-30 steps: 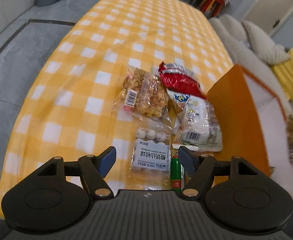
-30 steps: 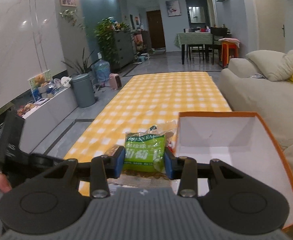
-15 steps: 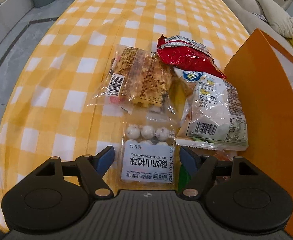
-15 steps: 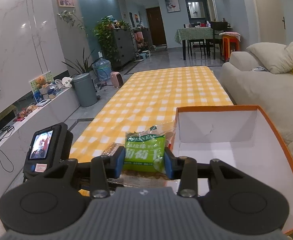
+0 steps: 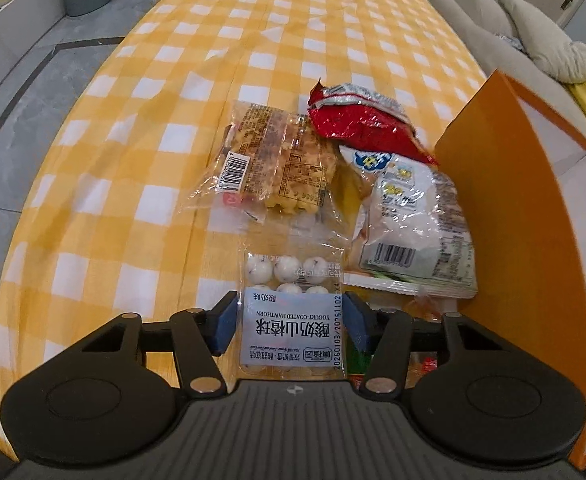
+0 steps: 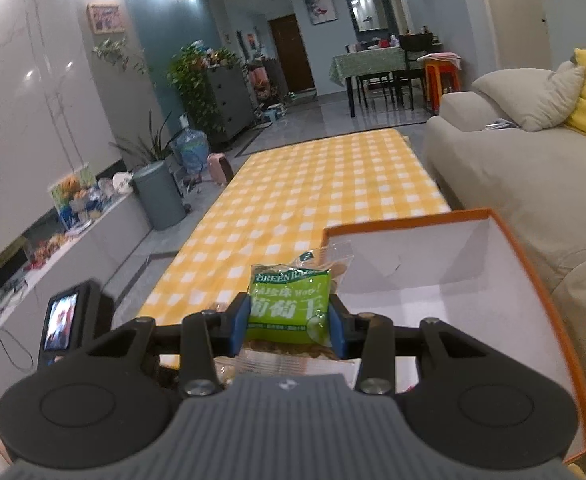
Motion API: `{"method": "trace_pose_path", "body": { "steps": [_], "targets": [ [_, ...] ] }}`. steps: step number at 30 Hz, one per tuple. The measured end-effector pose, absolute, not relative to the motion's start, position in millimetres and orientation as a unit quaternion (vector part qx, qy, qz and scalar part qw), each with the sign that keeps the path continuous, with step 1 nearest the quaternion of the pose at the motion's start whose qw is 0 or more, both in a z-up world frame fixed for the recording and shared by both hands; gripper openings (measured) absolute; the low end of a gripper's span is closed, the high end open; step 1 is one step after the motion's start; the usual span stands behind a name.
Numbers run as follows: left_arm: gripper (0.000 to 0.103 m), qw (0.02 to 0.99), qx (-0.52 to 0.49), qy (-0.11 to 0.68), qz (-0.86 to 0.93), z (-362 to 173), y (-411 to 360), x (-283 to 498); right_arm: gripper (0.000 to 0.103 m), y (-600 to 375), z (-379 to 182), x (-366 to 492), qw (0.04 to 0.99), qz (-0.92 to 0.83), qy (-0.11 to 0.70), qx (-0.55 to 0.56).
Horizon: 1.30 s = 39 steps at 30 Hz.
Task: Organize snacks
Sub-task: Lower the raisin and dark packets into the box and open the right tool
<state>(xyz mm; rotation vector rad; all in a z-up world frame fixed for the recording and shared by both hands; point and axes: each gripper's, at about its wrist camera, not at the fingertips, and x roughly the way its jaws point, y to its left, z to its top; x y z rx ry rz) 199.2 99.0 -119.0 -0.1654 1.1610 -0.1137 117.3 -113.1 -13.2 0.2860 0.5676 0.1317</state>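
Observation:
Several snack packs lie on the yellow checked tablecloth. My left gripper stands low with its jaws on either side of the hawthorn ball pack, apparently touching its edges. Beyond lie a clear pack of yellow cakes, a red bag and a white bag. My right gripper is shut on a green raisin pack, held above the table beside the orange box.
The orange box's wall stands right of the snacks in the left wrist view; its white inside shows in the right wrist view. A grey sofa runs along the table's right. A bin and low shelf stand left.
My left gripper has moved down and forward over the hawthorn ball pack and its jaws have narrowed onto its sides. My right gripper keeps its hold on the green pack and has risen slightly.

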Motion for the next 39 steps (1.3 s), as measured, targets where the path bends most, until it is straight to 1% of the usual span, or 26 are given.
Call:
{"method": "trace_pose_path", "body": {
  "steps": [5,8,12,16,19,22,28,30,34,39],
  "targets": [
    [0.063,0.839,-0.103,0.528,-0.076,-101,106,188,0.039,-144,-3,111,0.947,0.024,0.284,0.146],
    [0.063,0.844,-0.117,0.515,-0.096,-87,106,181,0.039,-158,-13,117,0.929,0.016,0.339,0.146],
    [0.063,0.846,-0.134,0.503,-0.112,-74,105,175,0.039,-165,-45,129,0.894,-0.001,0.425,0.143],
    [0.064,0.844,-0.145,0.499,-0.13,-71,103,175,0.04,-164,-75,137,0.866,-0.003,0.478,0.145],
    [0.064,0.845,-0.14,0.499,-0.131,-72,102,175,0.04,-162,-89,140,0.856,-0.009,0.498,0.138],
    [0.064,0.845,-0.139,0.5,-0.131,-73,102,175,0.04,-162,-95,145,0.853,-0.019,0.508,0.118],
    [0.064,0.844,-0.139,0.501,-0.133,-73,103,174,0.042,-165,-105,153,0.842,-0.019,0.527,0.114],
    [0.063,0.844,-0.14,0.502,-0.131,-72,103,174,0.056,-166,-106,153,0.837,-0.02,0.533,0.118],
    [0.064,0.846,-0.139,0.497,-0.133,-70,102,172,0.054,-169,-93,149,0.847,-0.004,0.515,0.129],
    [0.064,0.847,-0.145,0.488,-0.149,-59,99,164,0.054,-179,-68,140,0.868,-0.003,0.473,0.154]
  ]
}}
